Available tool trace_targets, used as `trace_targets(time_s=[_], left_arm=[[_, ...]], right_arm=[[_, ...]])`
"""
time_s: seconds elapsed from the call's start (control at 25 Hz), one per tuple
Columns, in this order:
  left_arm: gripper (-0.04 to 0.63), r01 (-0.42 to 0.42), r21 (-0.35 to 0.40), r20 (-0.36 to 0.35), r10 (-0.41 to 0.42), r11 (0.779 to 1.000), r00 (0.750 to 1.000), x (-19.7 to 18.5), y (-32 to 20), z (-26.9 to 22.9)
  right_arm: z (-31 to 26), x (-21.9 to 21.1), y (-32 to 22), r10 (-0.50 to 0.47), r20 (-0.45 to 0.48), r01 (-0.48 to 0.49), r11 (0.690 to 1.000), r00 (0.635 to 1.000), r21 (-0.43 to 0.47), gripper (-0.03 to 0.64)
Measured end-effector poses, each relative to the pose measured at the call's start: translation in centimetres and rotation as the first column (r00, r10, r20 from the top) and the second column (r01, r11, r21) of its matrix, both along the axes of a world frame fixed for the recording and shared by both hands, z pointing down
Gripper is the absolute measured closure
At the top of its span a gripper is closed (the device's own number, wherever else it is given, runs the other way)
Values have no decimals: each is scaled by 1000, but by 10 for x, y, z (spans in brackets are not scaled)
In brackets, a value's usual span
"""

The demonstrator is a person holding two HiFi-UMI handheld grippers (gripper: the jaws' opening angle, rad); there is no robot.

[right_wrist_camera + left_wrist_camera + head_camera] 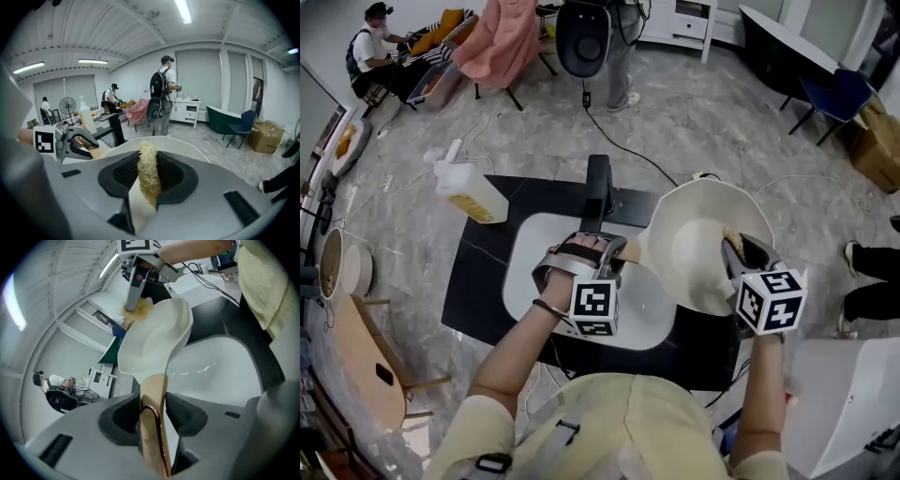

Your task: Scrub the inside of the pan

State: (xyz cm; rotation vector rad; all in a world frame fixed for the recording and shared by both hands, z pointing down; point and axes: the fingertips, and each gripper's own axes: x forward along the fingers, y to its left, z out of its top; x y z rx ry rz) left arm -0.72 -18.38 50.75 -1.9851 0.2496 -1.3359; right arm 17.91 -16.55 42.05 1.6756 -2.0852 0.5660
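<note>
White pan [694,239] hangs tipped on edge above the white basin [534,262] that sits on the black surface [478,281], over the basin's right side. Your left claw [605,246] is clenched on the pan's pale wooden handle [153,394]. The left gripper view shows the handle running between both pads, with a copper-coloured hanging loop [157,437] at its near end. The handle points left and the bowl rises to the right, with its inside turned toward your right claw [741,251]. That claw is clamped on a straw-coloured fibrous scrubber [148,171], which sticks out past the pads. The scrubber meets the pan at its right rim, the side farthest from the handle. A white bottle [472,192] with a yellow label stands at the far left corner of the surface, well apart from the pan and both claws.
</note>
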Motion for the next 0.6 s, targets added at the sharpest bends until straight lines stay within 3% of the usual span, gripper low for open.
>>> trace_targets(time_s=[0.2, 0.4, 0.52, 0.6], left_arm=[[423, -1, 14, 20, 1, 1000, 1000, 1, 4, -3], [428, 2, 5, 37, -2, 1000, 999, 0, 6, -3], [428, 8, -1, 43, -8, 1000, 999, -1, 7, -3], [428, 11, -1, 46, -11, 1000, 999, -1, 7, -2]], right_arm=[[9, 10, -21, -60, -108, 58, 998, 992, -20, 506], [22, -5, -45, -195, -264, 191, 981, 944, -43, 506], [35, -21, -57, -303, -401, 305, 950, 865, -61, 506], [47, -34, -64, -384, -517, 400, 913, 765, -86, 506]])
